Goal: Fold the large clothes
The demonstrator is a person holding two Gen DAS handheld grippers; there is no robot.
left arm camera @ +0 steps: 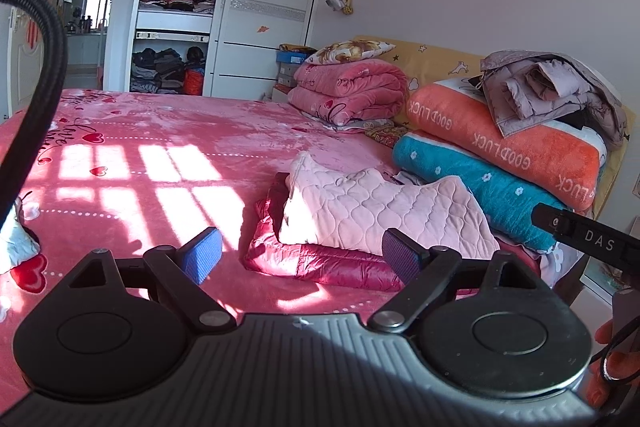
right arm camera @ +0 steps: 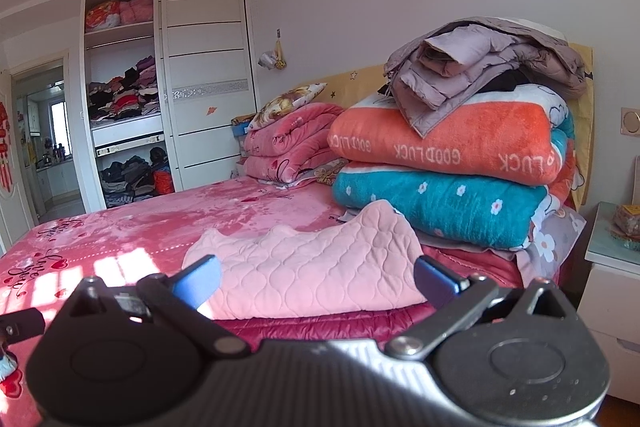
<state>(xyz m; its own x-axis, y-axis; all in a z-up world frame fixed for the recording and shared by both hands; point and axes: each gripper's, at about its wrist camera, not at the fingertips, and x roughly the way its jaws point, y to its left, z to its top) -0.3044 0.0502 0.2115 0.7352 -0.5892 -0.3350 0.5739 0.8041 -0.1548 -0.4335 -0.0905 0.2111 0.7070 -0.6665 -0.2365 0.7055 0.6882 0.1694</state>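
A folded pale pink quilted garment (left arm camera: 380, 211) lies on top of a folded dark red shiny jacket (left arm camera: 332, 263) on the pink bed (left arm camera: 160, 131). My left gripper (left arm camera: 302, 255) is open and empty, held just in front of this pile. My right gripper (right arm camera: 316, 281) is open and empty, its blue pads on either side of the near edge of the pink quilted garment (right arm camera: 320, 267), with the red jacket (right arm camera: 320, 325) beneath. Whether the pads touch the cloth I cannot tell. The right gripper's body shows at the right edge of the left wrist view (left arm camera: 592, 239).
Stacked orange and teal blankets (right arm camera: 440, 171) with a grey-lilac puffer jacket (right arm camera: 480, 75) on top stand by the headboard. Pink folded quilts (left arm camera: 344, 91) and a pillow lie further back. An open wardrobe (left arm camera: 180, 7) stands beyond the bed. A white nightstand (right arm camera: 612, 287) is at the right.
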